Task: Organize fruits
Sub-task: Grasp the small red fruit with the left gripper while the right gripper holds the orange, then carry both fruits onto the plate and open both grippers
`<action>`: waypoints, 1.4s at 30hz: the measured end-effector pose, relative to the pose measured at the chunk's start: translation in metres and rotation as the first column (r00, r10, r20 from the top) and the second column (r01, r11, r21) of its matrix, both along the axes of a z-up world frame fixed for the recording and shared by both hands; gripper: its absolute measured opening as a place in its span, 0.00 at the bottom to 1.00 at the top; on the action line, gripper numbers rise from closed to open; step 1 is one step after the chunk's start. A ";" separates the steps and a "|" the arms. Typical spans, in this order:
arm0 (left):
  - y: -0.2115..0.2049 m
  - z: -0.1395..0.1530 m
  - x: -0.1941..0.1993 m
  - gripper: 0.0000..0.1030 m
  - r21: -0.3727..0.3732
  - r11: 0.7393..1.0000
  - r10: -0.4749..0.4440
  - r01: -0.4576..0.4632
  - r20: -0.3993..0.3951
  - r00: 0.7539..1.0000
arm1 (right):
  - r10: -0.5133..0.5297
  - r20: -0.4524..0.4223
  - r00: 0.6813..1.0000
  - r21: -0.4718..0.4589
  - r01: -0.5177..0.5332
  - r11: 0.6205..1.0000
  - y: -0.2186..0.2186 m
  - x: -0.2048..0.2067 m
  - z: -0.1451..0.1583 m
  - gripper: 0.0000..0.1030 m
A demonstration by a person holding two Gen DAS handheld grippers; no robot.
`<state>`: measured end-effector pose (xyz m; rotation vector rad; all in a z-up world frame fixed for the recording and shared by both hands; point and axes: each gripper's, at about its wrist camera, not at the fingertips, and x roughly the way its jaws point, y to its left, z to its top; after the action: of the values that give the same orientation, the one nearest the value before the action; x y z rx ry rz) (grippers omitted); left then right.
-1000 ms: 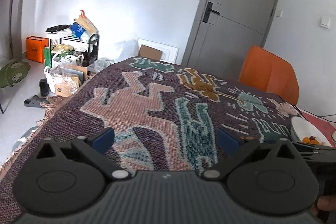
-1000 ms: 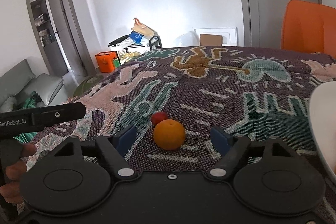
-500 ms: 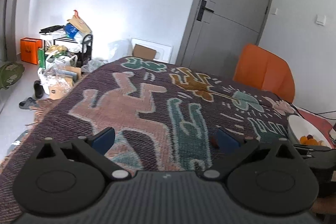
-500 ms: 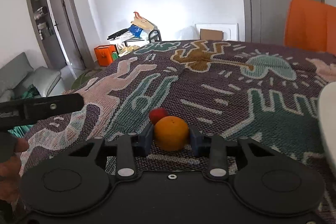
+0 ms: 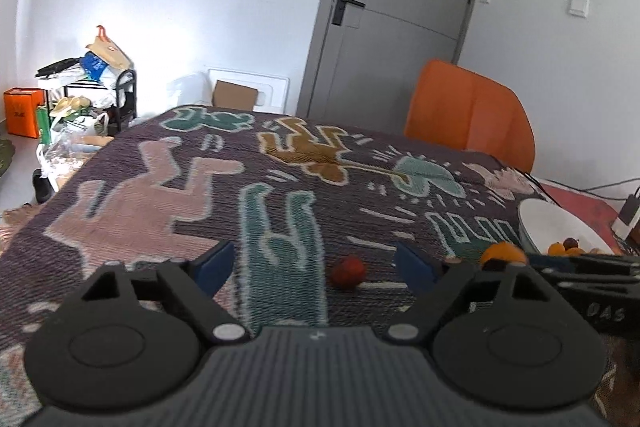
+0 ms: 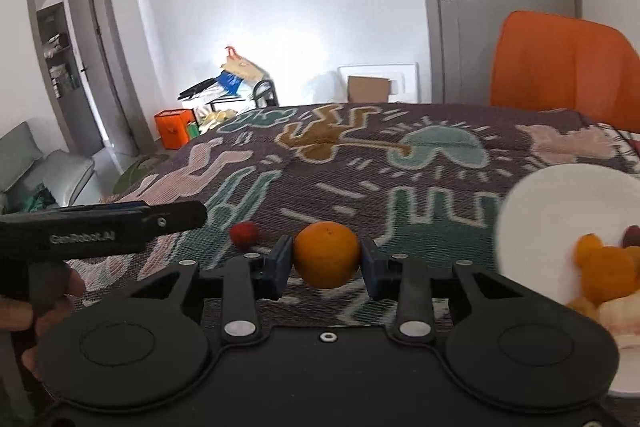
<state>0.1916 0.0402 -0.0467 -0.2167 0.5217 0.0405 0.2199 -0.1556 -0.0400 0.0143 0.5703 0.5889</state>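
Fruit is being gathered one piece at a time: the orange point(image 6: 327, 254) sits clamped between the blue pads of the right tool point(image 6: 326, 259), which a second ago stood wide apart around it and then closed on it; the tool has since swung toward the white bowl point(image 6: 560, 195), now large at the right of its view with several small orange fruits already inside. By my reading the pick is done and the carry to the bowl is under way. The left tool point(image 5: 316, 261) is apart with nothing between its pads; its jaws have just been closing somewhat, and it has slid across so that the red fruit point(image 5: 347, 271), unseen in its view a second ago, now lies on the cloth just ahead of the gap. That looks like the next piece to collect, though the pads do not touch it yet. Both fruits belong to a bench covered by a woven blanket point(image 5: 200, 187) with pink, teal and ochre figures on dark purple. Beyond it stand an orange chair point(image 5: 468, 115), a grey door point(image 5: 400, 7), white walls, and a cluttered rack point(image 5: 88, 83) with bags on the floor.
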 end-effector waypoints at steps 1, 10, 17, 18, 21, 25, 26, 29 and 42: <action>-0.003 -0.001 0.003 0.78 0.001 1.000 -0.005 0.005 -0.005 1.000 | -0.007 0.003 1.000 0.001 0.007 1.000 -0.004 0.000 0.001 0.33; -0.021 -0.013 0.021 0.50 0.025 0.999 -0.028 0.029 -0.047 0.999 | -0.071 0.027 0.997 0.012 0.071 0.997 -0.039 -0.002 0.010 0.33; -0.024 -0.025 0.037 0.20 0.060 0.998 0.006 -0.001 -0.092 0.996 | -0.113 0.043 0.993 0.025 0.112 0.993 -0.063 -0.002 0.015 0.34; -0.023 -0.024 0.037 0.20 0.045 0.999 -0.003 0.007 -0.085 0.996 | -0.118 0.047 0.992 0.026 0.117 0.993 -0.066 -0.002 0.016 0.33; -0.030 -0.019 0.036 0.20 0.039 0.999 -0.021 0.024 -0.072 0.997 | -0.146 0.054 0.988 0.030 0.144 0.989 -0.079 0.000 0.017 0.34; -0.047 -0.009 0.032 0.20 0.039 0.997 -0.072 0.073 -0.044 0.996 | -0.188 0.058 0.980 0.034 0.187 0.982 -0.096 0.005 0.018 0.34; -0.052 -0.006 0.031 0.20 0.041 0.996 -0.083 0.085 -0.036 0.996 | -0.201 0.058 0.978 0.036 0.199 0.979 -0.101 0.007 0.018 0.34; -0.066 0.003 0.030 0.20 0.043 0.992 -0.119 0.120 -0.016 0.993 | -0.229 0.060 0.972 0.044 0.226 0.973 -0.114 0.010 0.018 0.34; -0.109 0.021 0.031 0.20 0.047 0.974 -0.225 0.224 0.020 0.974 | -0.304 0.035 0.952 0.060 0.302 0.951 -0.149 0.032 0.010 0.34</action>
<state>0.2228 -0.0689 -0.0255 -0.1139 0.5174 -0.1704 0.2514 -0.3045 -0.0301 0.1375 0.4972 0.3035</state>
